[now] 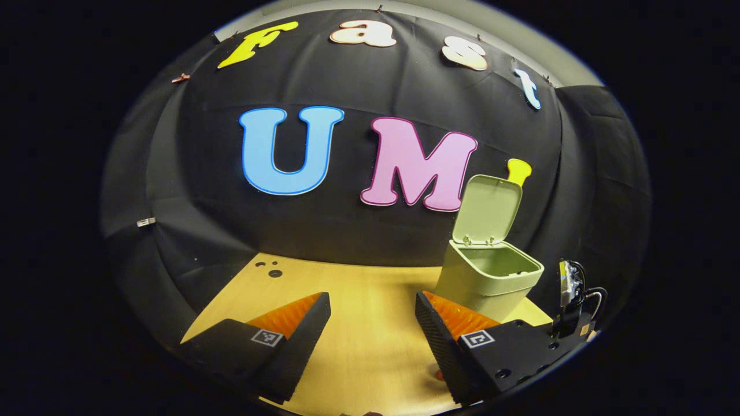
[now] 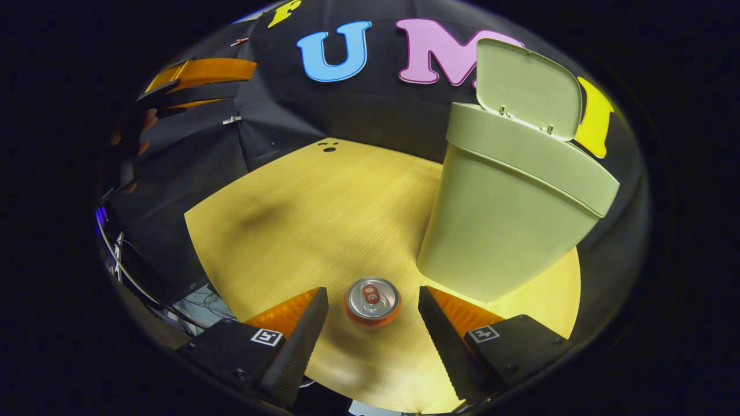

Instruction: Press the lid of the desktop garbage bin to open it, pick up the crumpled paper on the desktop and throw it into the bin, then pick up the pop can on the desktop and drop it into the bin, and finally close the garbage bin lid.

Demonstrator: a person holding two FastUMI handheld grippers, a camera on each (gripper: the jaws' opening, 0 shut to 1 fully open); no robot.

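The pale green bin [image 1: 488,277] stands on the wooden desktop [image 1: 358,323] with its lid [image 1: 488,208] tipped up and open. My left gripper [image 1: 373,315] hovers open over bare wood, the bin just beyond its right finger. In the right gripper view the bin [image 2: 509,214] rises close at the right, lid [image 2: 529,86] upright. A red pop can [image 2: 372,301] stands upright between the fingers of my open right gripper [image 2: 373,315]; neither finger touches it. The other gripper [image 2: 191,78] is held high at the upper left.
The desktop's [image 2: 312,214] left and front edges drop off to cables [image 2: 191,306] and dark cloth. Small dark holes [image 2: 328,147] mark the far edge of the wood. A cabled device [image 1: 572,294] shows at the right rim of the left gripper view.
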